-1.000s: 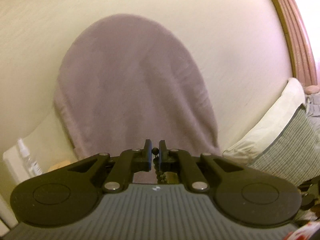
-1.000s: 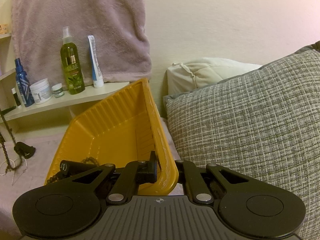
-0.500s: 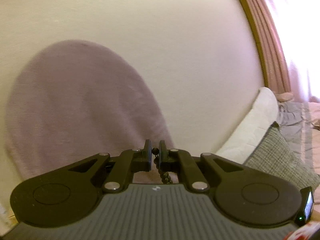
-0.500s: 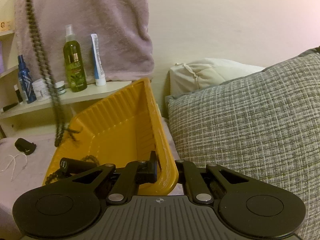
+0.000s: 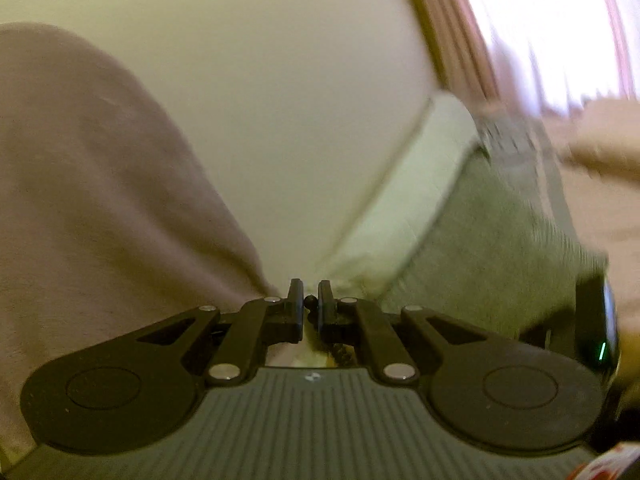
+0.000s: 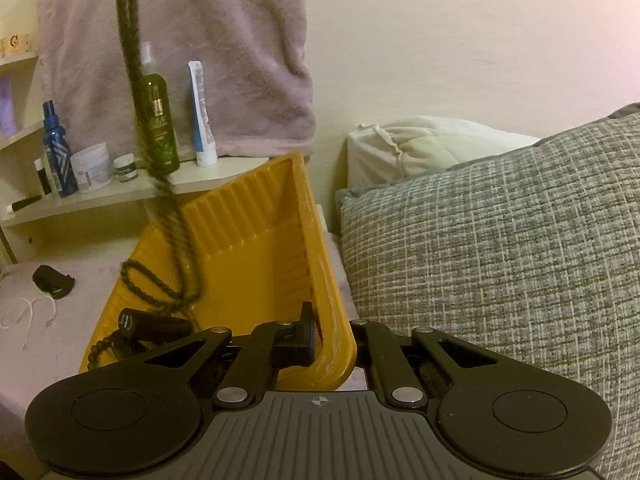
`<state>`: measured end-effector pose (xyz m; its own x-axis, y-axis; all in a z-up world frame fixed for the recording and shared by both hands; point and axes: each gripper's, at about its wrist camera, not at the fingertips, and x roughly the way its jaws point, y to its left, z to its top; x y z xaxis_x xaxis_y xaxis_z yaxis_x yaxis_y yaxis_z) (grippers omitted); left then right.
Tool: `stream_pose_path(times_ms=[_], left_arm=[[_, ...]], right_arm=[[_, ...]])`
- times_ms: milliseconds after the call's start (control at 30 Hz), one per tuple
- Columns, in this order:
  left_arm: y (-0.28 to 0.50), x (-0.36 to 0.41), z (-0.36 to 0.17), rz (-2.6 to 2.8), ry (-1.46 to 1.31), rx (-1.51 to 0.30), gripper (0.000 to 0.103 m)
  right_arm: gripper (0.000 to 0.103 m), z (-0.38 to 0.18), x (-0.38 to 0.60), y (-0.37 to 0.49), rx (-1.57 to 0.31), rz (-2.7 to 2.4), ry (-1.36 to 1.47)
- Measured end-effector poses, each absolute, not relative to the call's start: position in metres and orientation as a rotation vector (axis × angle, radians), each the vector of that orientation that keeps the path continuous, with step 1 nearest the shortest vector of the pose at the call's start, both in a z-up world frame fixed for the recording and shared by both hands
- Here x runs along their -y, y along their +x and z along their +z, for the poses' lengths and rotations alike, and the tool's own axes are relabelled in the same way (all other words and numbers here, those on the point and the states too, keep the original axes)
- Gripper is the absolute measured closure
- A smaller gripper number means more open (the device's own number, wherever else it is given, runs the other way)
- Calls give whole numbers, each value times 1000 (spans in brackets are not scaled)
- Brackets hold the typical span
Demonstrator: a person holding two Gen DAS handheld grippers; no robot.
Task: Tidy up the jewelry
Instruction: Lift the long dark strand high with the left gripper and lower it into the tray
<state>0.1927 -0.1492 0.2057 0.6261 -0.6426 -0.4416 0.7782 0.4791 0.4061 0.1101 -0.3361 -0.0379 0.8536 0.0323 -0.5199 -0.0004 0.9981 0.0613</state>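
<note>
Since a second ago the bead necklace [image 6: 160,184] has swung from beside the yellow tray [image 6: 248,240] to hang over it, its lower loops now touching the tray floor near a dark cylindrical piece [image 6: 154,326]. Its top bead is clamped between the fingers of the left gripper [image 5: 309,302]. Meanwhile the right gripper [image 6: 334,340] stays clamped on the tray's near wall, tilting it. Depositing the necklace appears underway; next the left hand should lower further and then let go

Dark beaded necklace [image 6: 132,80] dangling into tilted yellow tray [image 6: 256,240]
</note>
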Motion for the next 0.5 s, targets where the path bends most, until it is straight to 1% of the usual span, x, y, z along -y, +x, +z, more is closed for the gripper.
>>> stream_pose_path(times_ms=[267,367,500], left_arm=[[173,166,134,-1009,1111,-142,97],[164,166,101,-1053,1350,-53,97],[158,161,66,-1056,1551,18,97]], right_arm=[[97,-38,336,110,-549,18,58],[97,-39,336,110,-550,17,59],[97,-39,335,110,-549,16,59]])
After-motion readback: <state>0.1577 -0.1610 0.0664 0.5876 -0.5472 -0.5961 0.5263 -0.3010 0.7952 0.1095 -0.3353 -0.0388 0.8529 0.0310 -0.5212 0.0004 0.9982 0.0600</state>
